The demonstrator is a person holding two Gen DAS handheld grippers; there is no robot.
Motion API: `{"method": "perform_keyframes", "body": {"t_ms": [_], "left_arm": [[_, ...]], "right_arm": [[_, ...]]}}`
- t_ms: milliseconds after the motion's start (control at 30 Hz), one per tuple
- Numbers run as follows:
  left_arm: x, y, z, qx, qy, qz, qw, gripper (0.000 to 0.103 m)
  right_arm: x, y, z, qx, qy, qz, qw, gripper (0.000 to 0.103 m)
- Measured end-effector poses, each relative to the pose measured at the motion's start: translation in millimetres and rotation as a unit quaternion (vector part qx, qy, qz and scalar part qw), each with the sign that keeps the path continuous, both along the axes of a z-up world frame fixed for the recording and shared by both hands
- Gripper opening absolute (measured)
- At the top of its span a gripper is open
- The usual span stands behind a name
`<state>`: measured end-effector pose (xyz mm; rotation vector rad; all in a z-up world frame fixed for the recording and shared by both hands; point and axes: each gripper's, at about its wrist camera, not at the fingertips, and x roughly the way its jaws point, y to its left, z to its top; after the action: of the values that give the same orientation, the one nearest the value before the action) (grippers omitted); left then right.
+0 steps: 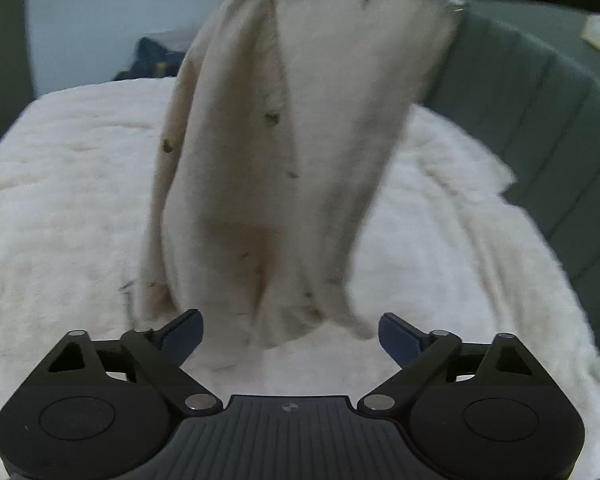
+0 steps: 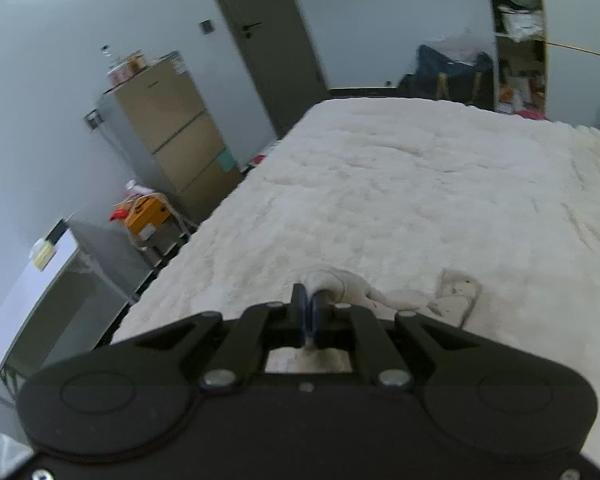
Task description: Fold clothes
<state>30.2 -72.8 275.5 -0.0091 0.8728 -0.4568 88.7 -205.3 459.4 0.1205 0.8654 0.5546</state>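
A cream garment with small dark specks (image 1: pixel 284 140) hangs in the air over the bed, held from above, its lower hem brushing the fluffy white bedcover (image 1: pixel 60 200). My left gripper (image 1: pixel 290 334) is open and empty, just in front of the hanging hem. My right gripper (image 2: pixel 310 312) is shut on a bunched edge of the same cream garment (image 2: pixel 340 284), high above the bedcover (image 2: pixel 380 184). Part of the garment trails down to the right of the fingers, with a printed edge (image 2: pixel 458 290) showing.
A grey padded headboard (image 1: pixel 540 120) runs along the bed's right side. In the right wrist view a tall cabinet (image 2: pixel 168 128), a door (image 2: pixel 268 40), an orange box (image 2: pixel 148 216), a dark bag (image 2: pixel 452 68) and open shelves (image 2: pixel 520 40) stand beyond the bed.
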Motion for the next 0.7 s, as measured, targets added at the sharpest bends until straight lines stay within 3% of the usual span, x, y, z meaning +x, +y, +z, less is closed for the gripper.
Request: {"method": "perform_keyframes", "body": {"t_ms": [100,167,233,400,467,500,600,700], "left_arm": [[-6,-1,1,-0.007,-0.009,-0.019,0.9997,0.090],[-3,-1,0,-0.018,0.000,-0.019,0.9997,0.078],[4,-1,-1,-0.032,0.023,-0.008,0.9992,0.055],[17,-2,4,-0.068,0.024,-0.001,0.9974,0.045],[22,-2,4,-0.080,0.032,-0.003,0.9963,0.021],[25,0,3,-0.072,0.041,0.001,0.9966,0.003],[33,14,8,-0.030,0.042,0.038,0.9979,0.002],[42,37,31,-0.001,0.007,0.051,0.9987,0.002]], "right_arm": [[0,-8,-2,-0.004,-0.002,-0.006,1.000,0.001],[-2,-9,-5,-0.006,-0.004,-0.006,1.000,0.001],[-4,-8,-9,-0.006,-0.004,-0.005,1.000,0.001],[-10,-2,-14,-0.008,-0.006,-0.001,1.000,0.001],[-11,-4,-15,-0.007,-0.005,-0.004,1.000,0.001],[-12,-5,-16,-0.007,-0.005,-0.007,1.000,0.001],[-14,-10,-16,-0.014,-0.011,-0.019,1.000,0.001],[-16,-18,-20,-0.011,-0.008,-0.030,0.999,0.001]]}}
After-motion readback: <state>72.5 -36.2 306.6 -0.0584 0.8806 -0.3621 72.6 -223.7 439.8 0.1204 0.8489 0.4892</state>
